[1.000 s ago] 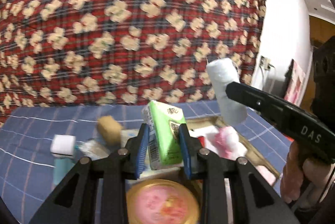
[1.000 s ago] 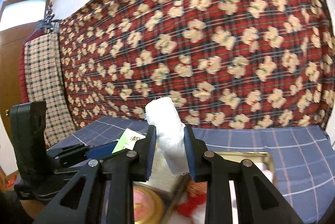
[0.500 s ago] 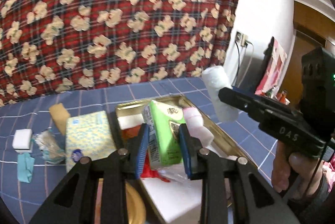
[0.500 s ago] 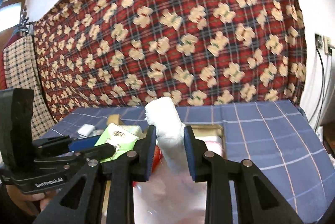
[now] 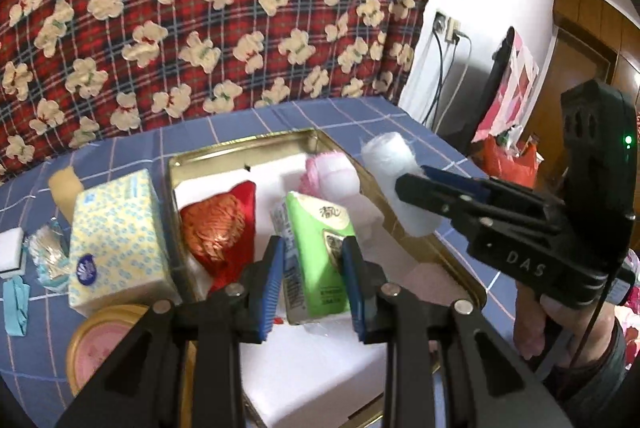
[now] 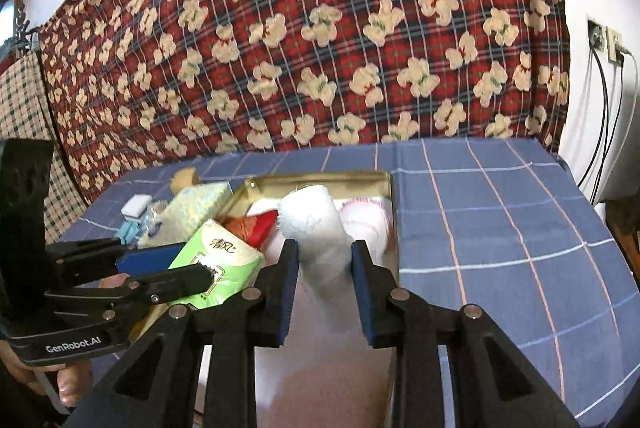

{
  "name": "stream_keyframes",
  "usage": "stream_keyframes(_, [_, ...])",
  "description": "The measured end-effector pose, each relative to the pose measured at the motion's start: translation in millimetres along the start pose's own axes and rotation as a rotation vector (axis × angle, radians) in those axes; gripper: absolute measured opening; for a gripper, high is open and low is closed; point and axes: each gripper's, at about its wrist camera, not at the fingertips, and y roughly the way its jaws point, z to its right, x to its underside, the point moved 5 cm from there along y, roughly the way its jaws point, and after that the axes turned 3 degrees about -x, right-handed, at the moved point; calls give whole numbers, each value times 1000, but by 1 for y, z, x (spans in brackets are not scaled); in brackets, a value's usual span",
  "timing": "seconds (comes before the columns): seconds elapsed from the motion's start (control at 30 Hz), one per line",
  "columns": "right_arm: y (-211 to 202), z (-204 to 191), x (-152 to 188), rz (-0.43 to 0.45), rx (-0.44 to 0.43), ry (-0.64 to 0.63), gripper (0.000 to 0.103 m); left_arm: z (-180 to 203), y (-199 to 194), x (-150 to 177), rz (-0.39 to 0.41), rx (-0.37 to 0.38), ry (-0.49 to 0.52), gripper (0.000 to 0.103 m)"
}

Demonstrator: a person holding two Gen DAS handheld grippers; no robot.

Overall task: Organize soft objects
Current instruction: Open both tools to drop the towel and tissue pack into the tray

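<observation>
Tissue pack [image 5: 318,252] and gauze roll [image 6: 316,228] — each clamped in a hand-held gripper — could collide above the crowded tin tray [image 5: 432,252].

Both cameras ride on the hand-held grippers, looking forward and down along the fingers, close above the gold tray [image 5: 452,260] [image 6: 316,184]. Each view catches the other gripper beside that tray, with the bear-print cloth [image 5: 200,8] [image 6: 320,28] behind it.

Left gripper [image 5: 314,278] clamped, tilted downward; right gripper [image 6: 325,282] likewise.
</observation>
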Motion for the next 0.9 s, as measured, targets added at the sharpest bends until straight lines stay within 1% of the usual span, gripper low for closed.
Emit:
stream_keyframes(0.33, [13,1,19,-94,22,-29,29,11,13,13,-56,12,32,28])
stream_keyframes(0.43, [17,2,26,-128,19,-25,31,14,16,17,-75,13,42,31])
stream_keyframes(0.47, [19,3,28,-139,27,-21,32,14,17,18,-78,8,45,34])
stream_keyframes(0.53, [20,5,31,-160,31,-6,35,13,16,20,-82,-3,40,47])
stream_keyframes(0.57, [19,6,31,-157,31,3,41,12,14,20,-78,-11,39,56])
stream_keyframes(0.6, [15,6,29,-144,30,6,45,11,11,20,-65,-17,42,62])
stream_keyframes(0.73, [1,-3,18,-81,30,1,52,2,-14,17,-1,-28,52,65])
stream_keyframes(0.77, [-2,-7,14,-64,28,-2,53,-3,-23,16,16,-33,50,67])
stream_keyframes(0.8, [-6,-14,9,-47,22,-10,54,-9,-30,15,32,-43,45,70])
stream_keyframes(0.87, [-8,-27,2,-25,9,-27,54,-28,-49,11,75,-70,21,70])
stream_keyframes(0.9, [-8,-33,-1,-17,2,-36,54,-38,-56,11,93,-86,10,72])
